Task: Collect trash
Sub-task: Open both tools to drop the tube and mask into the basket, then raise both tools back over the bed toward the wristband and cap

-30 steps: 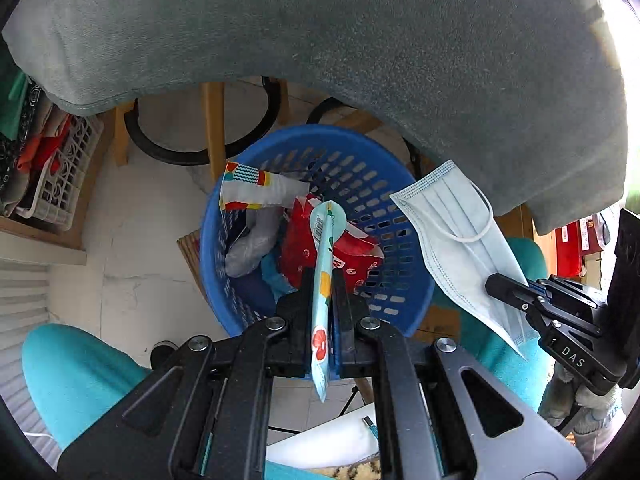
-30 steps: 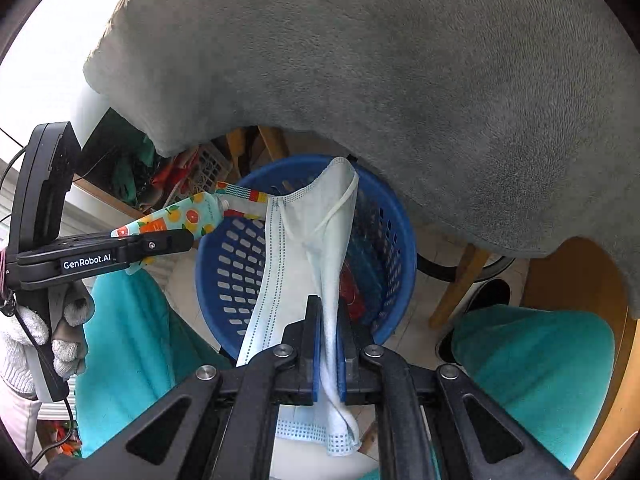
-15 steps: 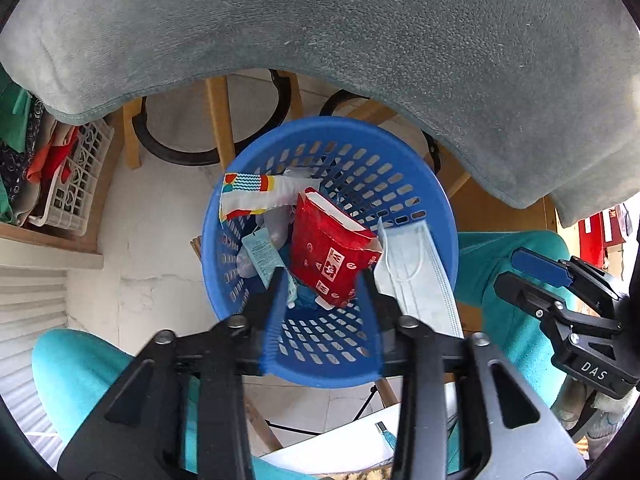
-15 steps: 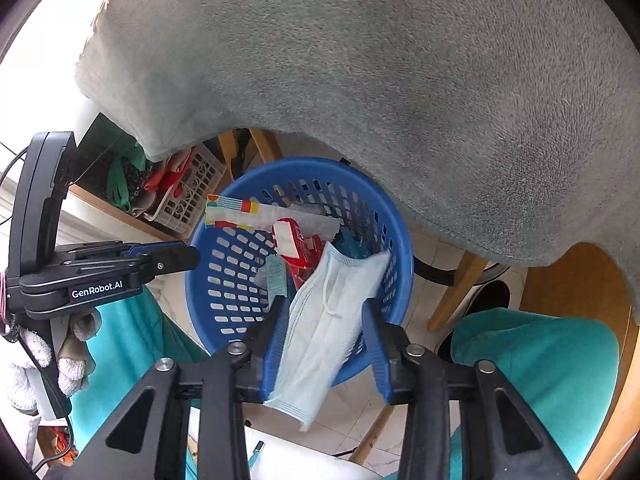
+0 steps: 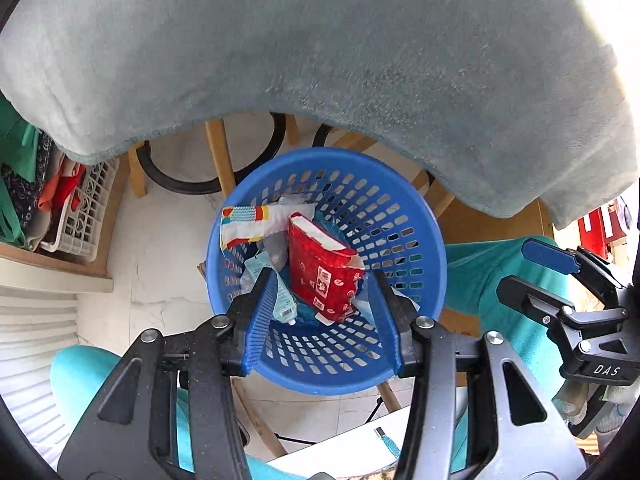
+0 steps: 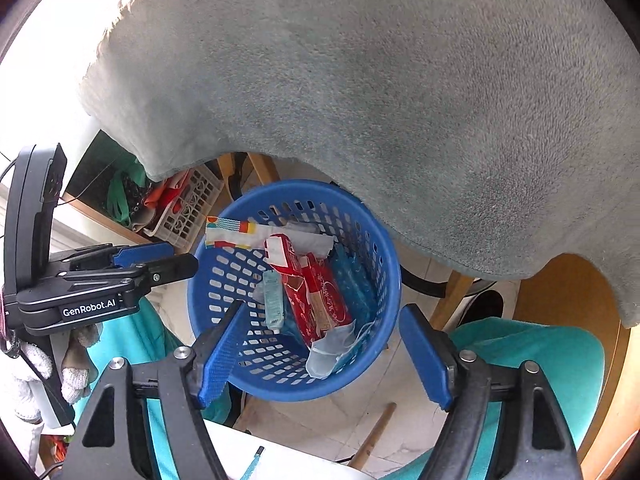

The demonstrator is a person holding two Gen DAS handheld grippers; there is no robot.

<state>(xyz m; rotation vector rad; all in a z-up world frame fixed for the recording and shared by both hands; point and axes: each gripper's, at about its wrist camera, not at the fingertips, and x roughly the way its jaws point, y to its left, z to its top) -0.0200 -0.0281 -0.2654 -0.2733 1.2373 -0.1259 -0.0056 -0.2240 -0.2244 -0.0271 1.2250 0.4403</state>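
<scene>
A blue plastic basket (image 5: 400,224) stands on the floor under the table; it also shows in the right wrist view (image 6: 384,256). It holds a red packet (image 5: 324,272), a striped wrapper (image 5: 248,224), a pale blue tube (image 6: 274,300) and a light blue face mask (image 6: 332,348). My left gripper (image 5: 324,312) is open and empty above the basket's near rim. My right gripper (image 6: 320,352) is open and empty above the basket, with the mask lying below it. Each gripper shows at the side of the other's view.
A grey-green fleece cloth (image 5: 320,48) covers the table edge above the basket. Wooden chair legs (image 5: 218,160) stand behind it. A white crate (image 5: 84,208) with clothes sits on a shelf at the left. Teal-clad legs (image 6: 532,352) flank the basket.
Both grippers opened over the basket. The tube dropped from the left gripper and the face mask from the right; both now lie inside the basket.
</scene>
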